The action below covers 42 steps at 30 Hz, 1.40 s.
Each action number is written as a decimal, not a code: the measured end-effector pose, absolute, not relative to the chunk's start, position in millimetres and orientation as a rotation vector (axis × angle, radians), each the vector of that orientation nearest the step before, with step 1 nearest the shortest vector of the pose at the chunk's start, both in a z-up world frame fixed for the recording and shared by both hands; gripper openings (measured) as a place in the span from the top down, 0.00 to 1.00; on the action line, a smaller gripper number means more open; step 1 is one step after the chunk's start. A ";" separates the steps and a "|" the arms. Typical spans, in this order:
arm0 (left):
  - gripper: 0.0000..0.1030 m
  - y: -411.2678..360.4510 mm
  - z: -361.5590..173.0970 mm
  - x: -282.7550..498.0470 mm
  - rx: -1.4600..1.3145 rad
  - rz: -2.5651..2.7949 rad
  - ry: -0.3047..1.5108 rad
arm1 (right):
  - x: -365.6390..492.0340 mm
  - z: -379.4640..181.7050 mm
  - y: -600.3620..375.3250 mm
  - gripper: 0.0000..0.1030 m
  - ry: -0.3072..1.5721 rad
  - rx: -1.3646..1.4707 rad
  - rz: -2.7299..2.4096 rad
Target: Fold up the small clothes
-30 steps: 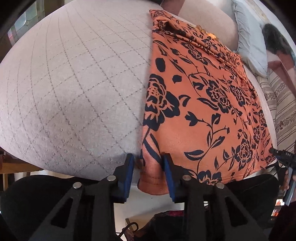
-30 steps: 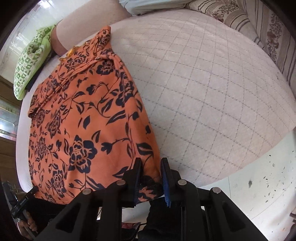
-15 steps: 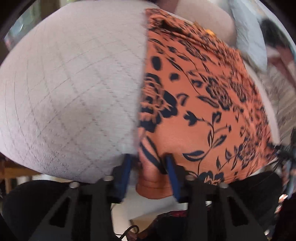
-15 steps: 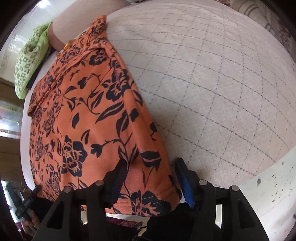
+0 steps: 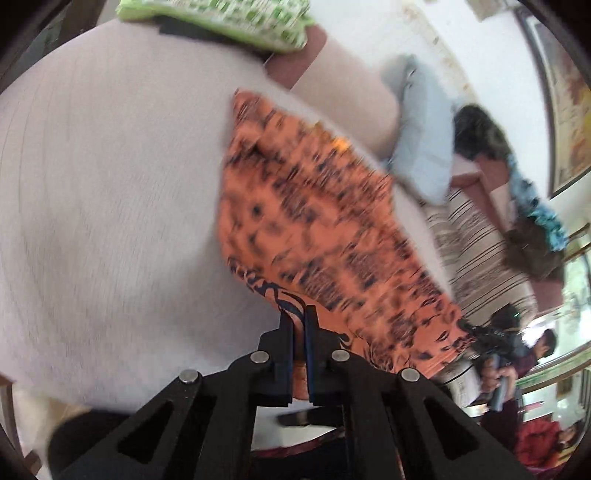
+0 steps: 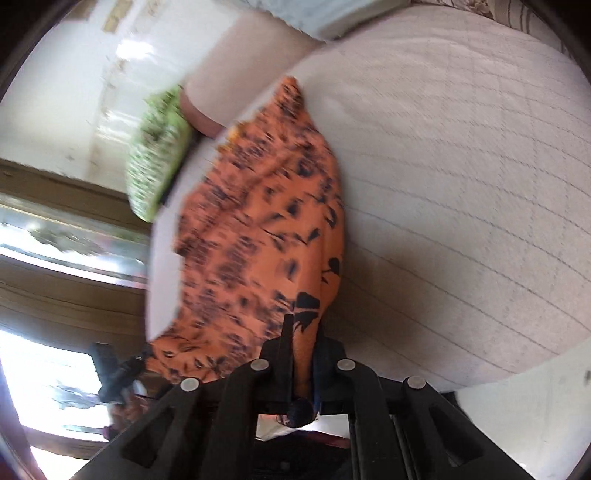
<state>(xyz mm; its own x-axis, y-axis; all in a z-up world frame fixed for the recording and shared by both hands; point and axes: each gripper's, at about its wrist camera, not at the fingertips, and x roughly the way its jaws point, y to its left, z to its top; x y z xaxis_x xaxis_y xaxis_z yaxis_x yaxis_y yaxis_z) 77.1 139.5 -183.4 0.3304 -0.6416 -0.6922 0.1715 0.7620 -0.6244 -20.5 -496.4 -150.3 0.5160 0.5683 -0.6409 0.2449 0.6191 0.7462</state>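
An orange garment with a dark floral print [image 5: 325, 221] lies on a pale quilted bed [image 5: 110, 206]; it also shows in the right wrist view [image 6: 258, 236]. My left gripper [image 5: 298, 314] is shut on the garment's near left corner and holds it lifted off the bed. My right gripper [image 6: 303, 325] is shut on the near right corner, also raised. The near hem hangs between the two grippers. Both views are motion-blurred.
A green patterned pillow [image 5: 221, 18] lies at the head of the bed, also in the right wrist view [image 6: 159, 155]. A pale blue pillow [image 5: 421, 147] and a striped cushion [image 5: 476, 251] lie on the right. People stand beyond the bed [image 5: 517, 354].
Both grippers have closed on the garment's near corners and lifted them up and away from the bed edge. The cameras now tilt higher and show the room.
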 end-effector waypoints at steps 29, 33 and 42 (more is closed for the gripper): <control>0.74 148.1 -212.2 383.3 -0.595 -0.181 0.996 | 339.1 -279.9 -594.9 0.89 0.709 1.621 0.080; 0.56 126.0 -190.2 325.6 -0.556 -0.209 0.930 | 326.4 -254.0 -595.9 0.89 0.650 1.583 0.097; 0.45 50.5 -232.4 274.1 -0.440 -0.266 1.033 | 285.6 -181.8 -595.0 0.28 0.516 1.432 -0.114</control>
<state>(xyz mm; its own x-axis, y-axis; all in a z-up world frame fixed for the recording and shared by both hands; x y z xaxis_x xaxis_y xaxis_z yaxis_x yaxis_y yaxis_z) 274.1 50.5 -232.4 0.4913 -0.4138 -0.7664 0.0070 0.8818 -0.4716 285.6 -595.0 -181.8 0.8853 0.2290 -0.4046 0.3776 0.1536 0.9131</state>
